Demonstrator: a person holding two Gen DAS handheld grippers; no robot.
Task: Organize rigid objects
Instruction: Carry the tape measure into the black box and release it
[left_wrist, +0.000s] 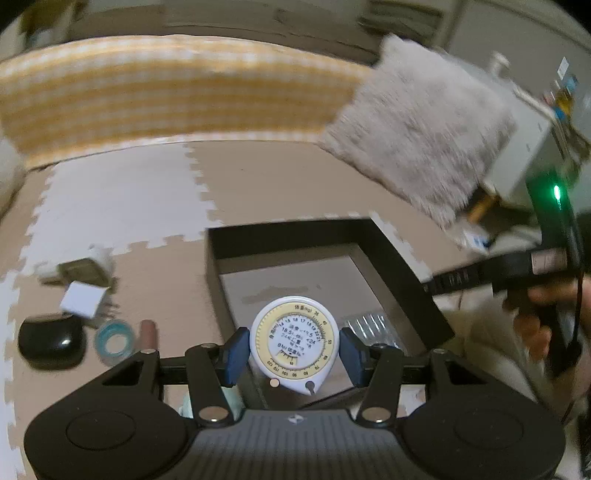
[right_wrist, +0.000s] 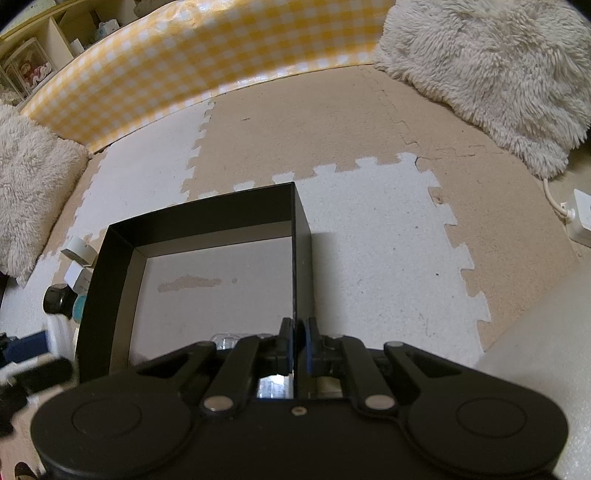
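My left gripper (left_wrist: 292, 349) is shut on a white and yellow round tape measure (left_wrist: 293, 341), held above the near part of the open black box (left_wrist: 314, 230). A clear plastic item (left_wrist: 369, 326) lies in the box's near right corner. My right gripper (right_wrist: 299, 341) is shut on the right wall of the black box (right_wrist: 301, 236), with one pad inside and one outside. It also shows from the side in the left wrist view (left_wrist: 491, 271), held by a hand.
Left of the box on the foam mat lie a black mouse (left_wrist: 50, 341), a teal tape roll (left_wrist: 113, 336), a brown stick (left_wrist: 149, 332) and small white boxes (left_wrist: 83, 299). Fluffy cushions (right_wrist: 491, 70) and a yellow checked barrier (right_wrist: 192, 62) border the mat. A white power strip (right_wrist: 581, 214) lies right.
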